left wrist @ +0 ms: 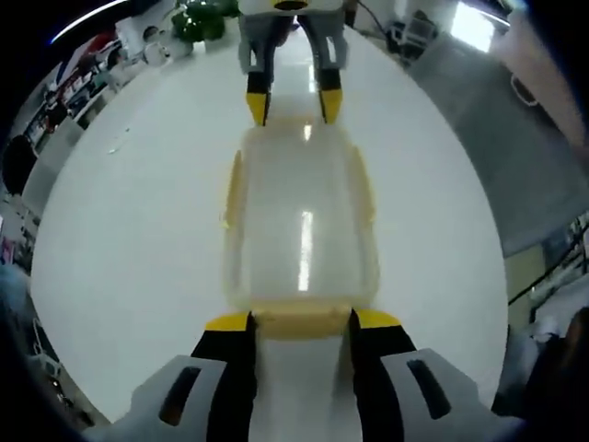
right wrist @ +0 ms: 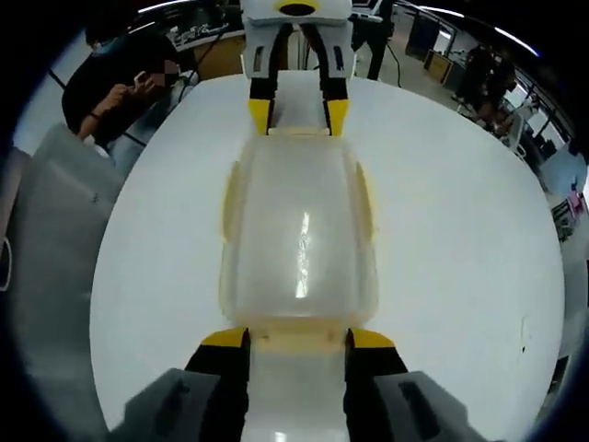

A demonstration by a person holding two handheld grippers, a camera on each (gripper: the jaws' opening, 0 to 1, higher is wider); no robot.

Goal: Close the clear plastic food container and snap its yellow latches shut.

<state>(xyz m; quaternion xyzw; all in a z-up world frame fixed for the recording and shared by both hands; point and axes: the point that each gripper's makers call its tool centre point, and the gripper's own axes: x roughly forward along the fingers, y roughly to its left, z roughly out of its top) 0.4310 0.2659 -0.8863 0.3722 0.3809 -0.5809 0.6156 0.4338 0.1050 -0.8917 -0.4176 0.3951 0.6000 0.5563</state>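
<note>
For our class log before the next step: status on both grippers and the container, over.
Left gripper and right gripper open, jaws astride opposite end latches. Clear food container lidded on white table. Nothing in the way.

Clear container [left wrist: 302,226], lid on, yellow latches [left wrist: 302,320]

Both views are bright and evenly lit from overhead. A streak of glare runs along the container lid [left wrist: 304,249] just ahead of the jaws, and the white table [left wrist: 138,239] gleams. Fisheye bending and softness grow toward the edges.
</note>
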